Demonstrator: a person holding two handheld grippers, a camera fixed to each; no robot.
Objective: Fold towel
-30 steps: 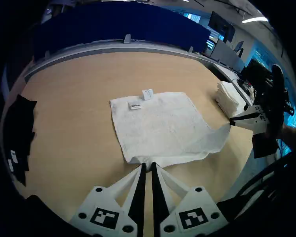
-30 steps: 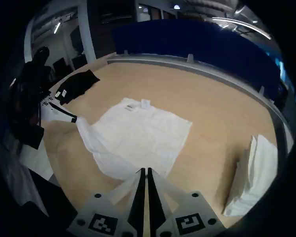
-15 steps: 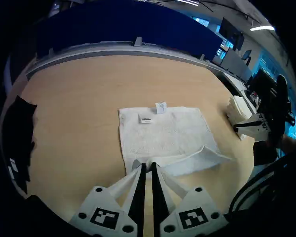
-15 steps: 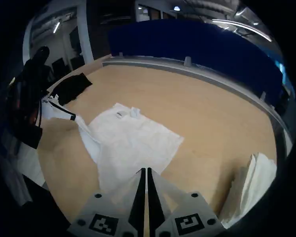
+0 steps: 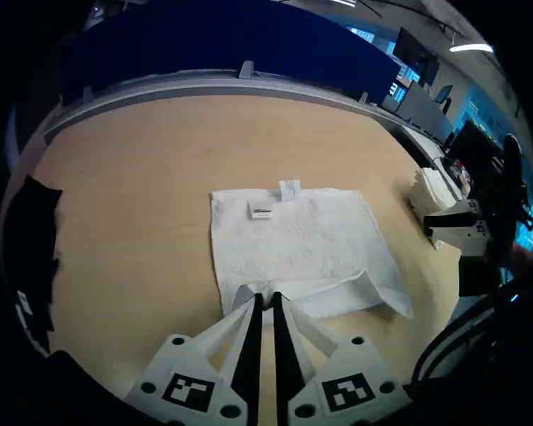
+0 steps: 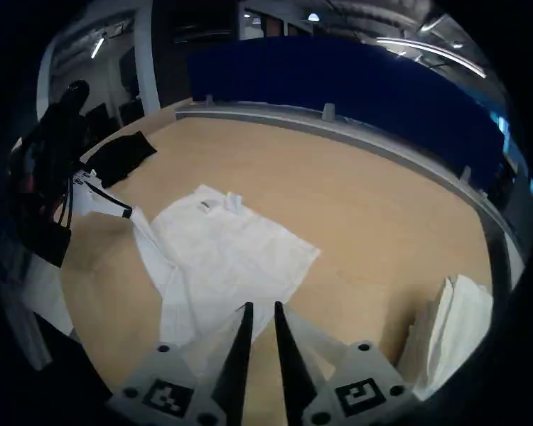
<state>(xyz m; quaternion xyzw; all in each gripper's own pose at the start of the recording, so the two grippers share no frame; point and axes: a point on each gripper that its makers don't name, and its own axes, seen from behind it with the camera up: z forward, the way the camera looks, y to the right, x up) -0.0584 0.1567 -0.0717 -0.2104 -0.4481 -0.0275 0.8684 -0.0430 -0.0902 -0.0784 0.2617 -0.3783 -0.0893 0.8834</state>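
1. The towel just ahead of the left tongs is plain white. Two small white tags sit at its far edge, one with dark print.
2. The counter under it is pale tan with a faint wood grain, and its far rim is grey.
3. The left tongs and the right tongs are white with black inner finger faces. Each finger base bears a black-and-white square marker.
4. Left of the left tongs, a cloth is black.
5. Right of the right tongs, a stack of folded cloths is white.
6. Far ahead of both tongs, a partition is deep blue.
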